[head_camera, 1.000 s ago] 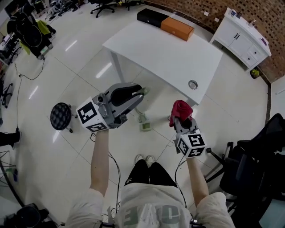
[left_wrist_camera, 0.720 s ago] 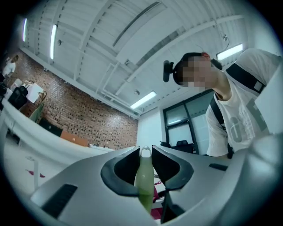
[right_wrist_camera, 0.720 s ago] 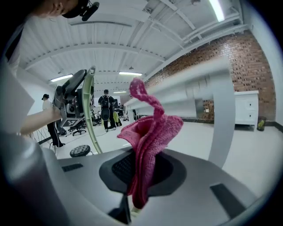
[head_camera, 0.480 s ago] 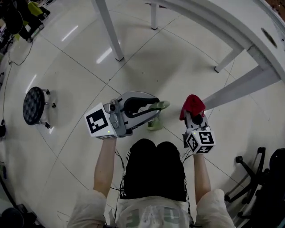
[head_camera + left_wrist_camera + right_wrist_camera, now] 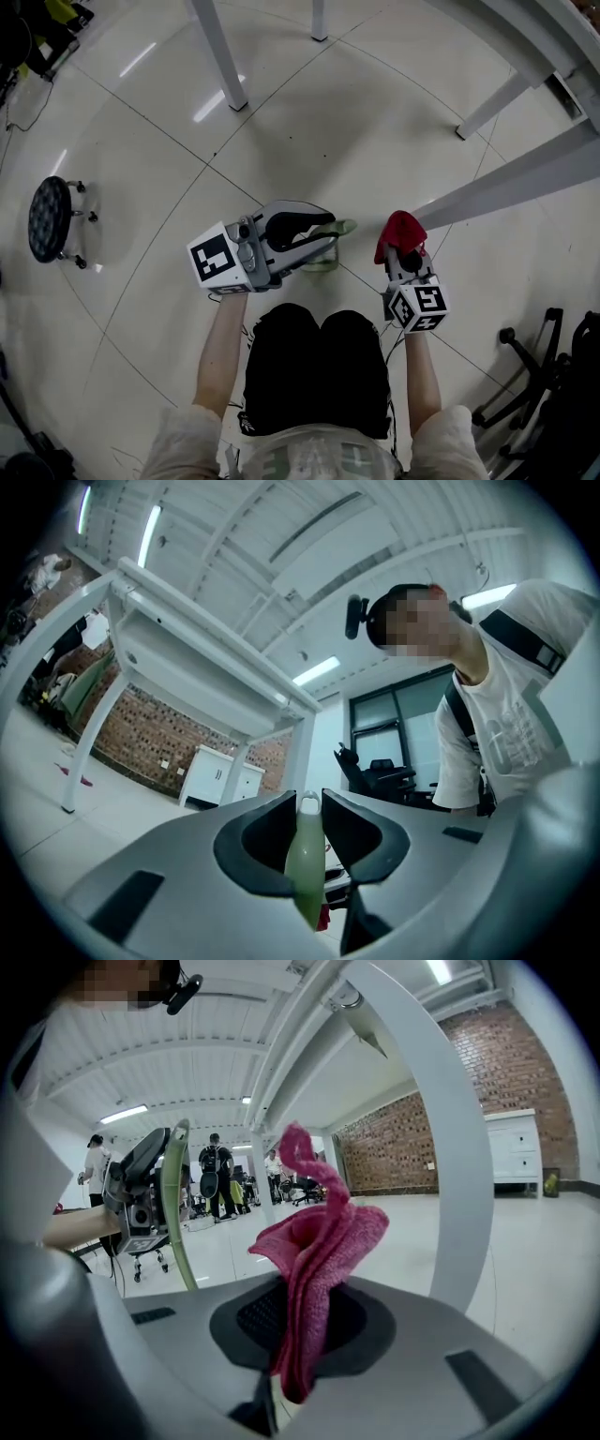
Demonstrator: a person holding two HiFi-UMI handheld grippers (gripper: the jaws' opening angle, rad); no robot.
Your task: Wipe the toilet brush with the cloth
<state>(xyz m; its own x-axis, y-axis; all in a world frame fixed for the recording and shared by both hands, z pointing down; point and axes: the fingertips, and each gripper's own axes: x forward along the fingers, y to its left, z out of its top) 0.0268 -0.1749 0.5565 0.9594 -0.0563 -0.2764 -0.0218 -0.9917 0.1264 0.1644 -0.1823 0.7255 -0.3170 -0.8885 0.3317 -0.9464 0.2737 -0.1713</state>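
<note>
The slim pale-green plastic toilet brush handle [image 5: 302, 855] is clamped in the narrowly set jaws of the left hand-held gripper [image 5: 323, 234] and is held nearly upright, just left of the crumpled red microfibre cloth [image 5: 314, 1269] pinched by the right hand-held gripper [image 5: 404, 257].
</note>
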